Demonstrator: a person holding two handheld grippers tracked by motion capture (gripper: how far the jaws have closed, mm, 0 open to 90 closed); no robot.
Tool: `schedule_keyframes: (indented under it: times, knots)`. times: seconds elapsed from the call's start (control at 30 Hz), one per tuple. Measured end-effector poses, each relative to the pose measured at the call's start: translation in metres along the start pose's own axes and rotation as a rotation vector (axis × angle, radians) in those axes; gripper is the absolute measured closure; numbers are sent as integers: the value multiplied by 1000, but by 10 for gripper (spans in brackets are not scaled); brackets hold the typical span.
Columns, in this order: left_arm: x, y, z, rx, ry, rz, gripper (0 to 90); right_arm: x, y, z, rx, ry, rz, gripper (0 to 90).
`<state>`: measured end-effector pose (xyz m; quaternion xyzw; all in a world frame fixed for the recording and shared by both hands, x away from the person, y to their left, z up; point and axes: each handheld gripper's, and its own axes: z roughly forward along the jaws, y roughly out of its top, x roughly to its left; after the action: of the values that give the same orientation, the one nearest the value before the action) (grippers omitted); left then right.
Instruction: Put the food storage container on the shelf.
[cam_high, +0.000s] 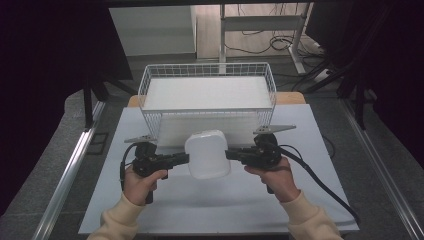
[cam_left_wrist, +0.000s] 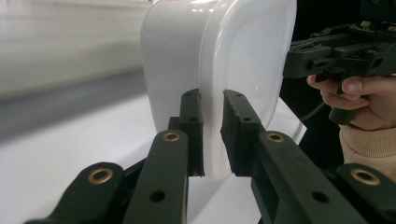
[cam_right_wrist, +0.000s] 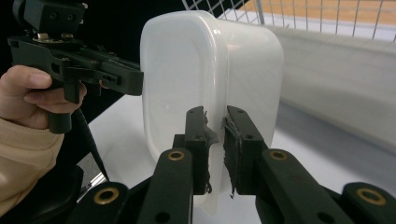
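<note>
A white plastic container (cam_high: 207, 154) with rounded corners hangs above the table between both grippers, tilted on its side. My left gripper (cam_high: 186, 158) is shut on its left rim, and my right gripper (cam_high: 228, 154) is shut on its right rim. The left gripper view has the two black jaws clamped on the container's (cam_left_wrist: 219, 74) thin rim, with the other gripper and a hand behind. Through the right gripper view the jaws pinch the container's (cam_right_wrist: 210, 70) rim the same way.
A white wire basket (cam_high: 207, 95) stands just behind the container, with a white liner inside. The table (cam_high: 215, 205) is covered in white, with free room in front of the hands. Cables trail from each gripper. Dark curtains flank both sides.
</note>
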<state>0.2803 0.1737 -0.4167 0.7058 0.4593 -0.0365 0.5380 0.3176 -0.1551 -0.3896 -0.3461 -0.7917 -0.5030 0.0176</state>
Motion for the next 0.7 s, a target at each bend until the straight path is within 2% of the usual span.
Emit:
schedule_keyframes:
  times: [0.3,0.33,0.37,0.4,0.43,0.47,0.5,0.53,0.57,0.67,0.7]
  knots:
    - [-6,28,-3,-11,-4,28,796,2,23,-10,-32,-17,-16,794]
    - [-8,38,-3,-11,-2,39,796,2,30,-12,-38,-24,-24,794]
    - [-8,38,-3,-11,-2,39,796,1,33,-13,-42,-27,-27,793]
    - [-9,48,-4,-13,-3,50,796,0,37,-14,-46,-28,-30,793]
    - [-9,48,-4,-13,-3,50,796,0,37,-14,-46,-28,-30,793]
    - [-9,58,-5,-13,-9,56,796,-2,45,-17,-60,-21,-31,794]
    - [-9,58,-5,-13,-9,56,796,-2,45,-17,-60,-21,-31,794]
    - [-11,68,-6,-17,-9,67,796,-4,54,-20,-72,-16,-32,794]
    - [-11,68,-6,-17,-9,67,796,-4,54,-20,-72,-16,-32,794]
    - [-13,88,-7,-21,-9,87,797,-6,68,-25,-96,-18,-40,794]
    - [-13,88,-7,-21,-9,87,797,-6,71,-25,-98,-17,-38,794]
